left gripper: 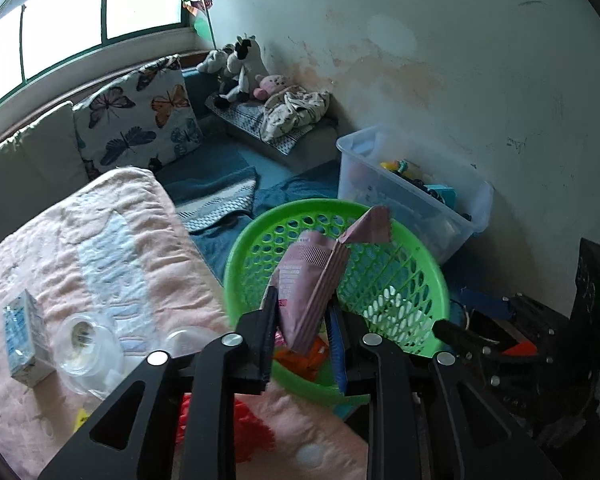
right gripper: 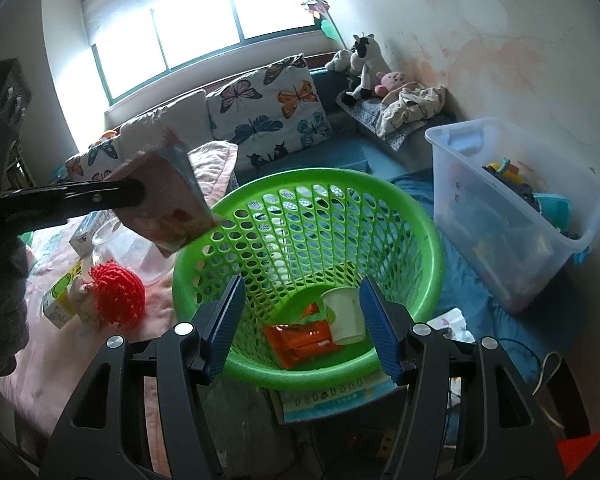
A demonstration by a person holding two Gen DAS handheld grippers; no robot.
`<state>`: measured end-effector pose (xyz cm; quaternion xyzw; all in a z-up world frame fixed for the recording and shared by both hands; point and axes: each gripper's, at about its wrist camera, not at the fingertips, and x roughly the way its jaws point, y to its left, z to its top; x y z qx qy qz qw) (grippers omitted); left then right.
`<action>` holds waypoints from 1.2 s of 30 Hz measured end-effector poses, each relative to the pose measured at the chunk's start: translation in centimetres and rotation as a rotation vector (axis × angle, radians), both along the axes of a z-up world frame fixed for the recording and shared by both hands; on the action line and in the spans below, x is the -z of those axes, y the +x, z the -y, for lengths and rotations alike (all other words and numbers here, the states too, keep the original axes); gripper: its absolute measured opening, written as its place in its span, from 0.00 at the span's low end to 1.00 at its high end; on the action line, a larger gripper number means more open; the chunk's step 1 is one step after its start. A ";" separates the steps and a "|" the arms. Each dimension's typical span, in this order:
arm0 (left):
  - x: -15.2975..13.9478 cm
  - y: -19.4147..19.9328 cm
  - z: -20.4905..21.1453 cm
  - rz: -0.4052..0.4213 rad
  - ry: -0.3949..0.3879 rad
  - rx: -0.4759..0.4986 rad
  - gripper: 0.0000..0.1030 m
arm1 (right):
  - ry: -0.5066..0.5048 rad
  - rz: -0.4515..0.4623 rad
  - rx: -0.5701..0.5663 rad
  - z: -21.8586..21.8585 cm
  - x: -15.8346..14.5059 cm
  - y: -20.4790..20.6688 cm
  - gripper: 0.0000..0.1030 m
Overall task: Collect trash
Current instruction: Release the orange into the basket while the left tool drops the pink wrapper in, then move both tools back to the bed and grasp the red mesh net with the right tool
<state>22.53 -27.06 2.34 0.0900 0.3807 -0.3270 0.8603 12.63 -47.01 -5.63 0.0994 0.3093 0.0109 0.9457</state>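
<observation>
The pink snack pouch (left gripper: 314,280) is thin, flexible film: judged very light, easily creased, and somewhat slippery. It is pinched at its lower end, which suits a flat pack; a grip across the flat faces is the reliable hold.

The left claw (left gripper: 300,316) is clenched on the pouch and holds it upright above the near rim of the green basket (right gripper: 420,216), which stands beside the bed edge. In the right wrist view, the pouch (right gripper: 168,204) hangs over the basket's left rim.

The right claw (right gripper: 300,320) is released, empty, and aimed into the basket, where 1 orange wrapper (right gripper: 300,340) and 1 paper cup (right gripper: 344,312) lie.
</observation>
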 end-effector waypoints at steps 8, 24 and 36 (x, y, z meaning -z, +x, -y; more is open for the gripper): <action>0.5 -0.4 1.3 0.009 -0.003 0.013 0.49 | 0.012 -0.001 0.015 0.5 0.2 -0.6 0.59; -1.0 -3.3 -6.1 0.044 -0.038 -0.071 0.58 | 0.025 0.015 -0.064 -3.9 -0.7 -2.2 0.63; -0.6 -5.8 -15.8 0.062 -0.054 -0.243 0.63 | 0.023 0.010 -0.170 -9.4 -0.9 -1.4 0.65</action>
